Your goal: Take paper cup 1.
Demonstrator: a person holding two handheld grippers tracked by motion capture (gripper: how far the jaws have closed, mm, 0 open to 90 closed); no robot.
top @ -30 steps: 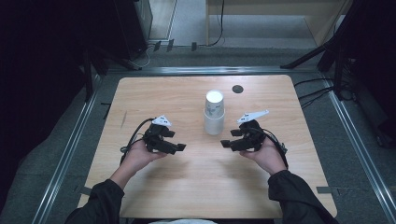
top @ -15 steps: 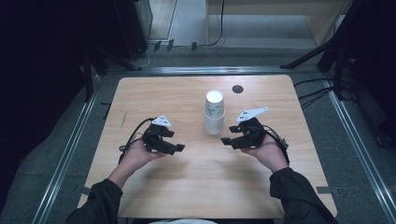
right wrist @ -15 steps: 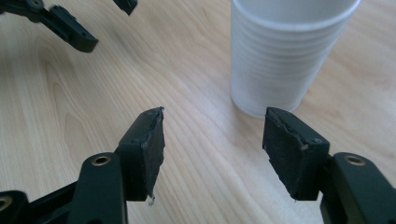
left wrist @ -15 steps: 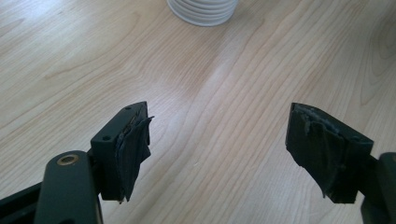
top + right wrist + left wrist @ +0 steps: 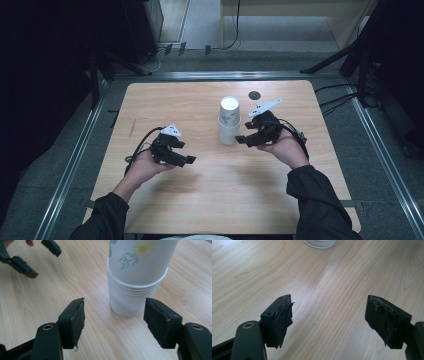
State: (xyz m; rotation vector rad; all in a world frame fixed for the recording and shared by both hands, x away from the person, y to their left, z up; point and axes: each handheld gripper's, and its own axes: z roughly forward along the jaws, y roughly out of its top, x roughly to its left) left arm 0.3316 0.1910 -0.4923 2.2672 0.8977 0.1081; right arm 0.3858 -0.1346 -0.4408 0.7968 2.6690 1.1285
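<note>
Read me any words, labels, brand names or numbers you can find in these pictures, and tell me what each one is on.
No readable text in any view.
The stack of paper cups bears a printed flower with green leaves, no words.
The white plate on the right gripper shows small dark marks in the high view, too small to read.
The round dark spot on the table shows no lettering.

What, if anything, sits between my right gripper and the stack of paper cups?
Nothing visible. In the right gripper view the open right gripper faces the stack of paper cups across bare table. The left gripper is off to the side.
</note>
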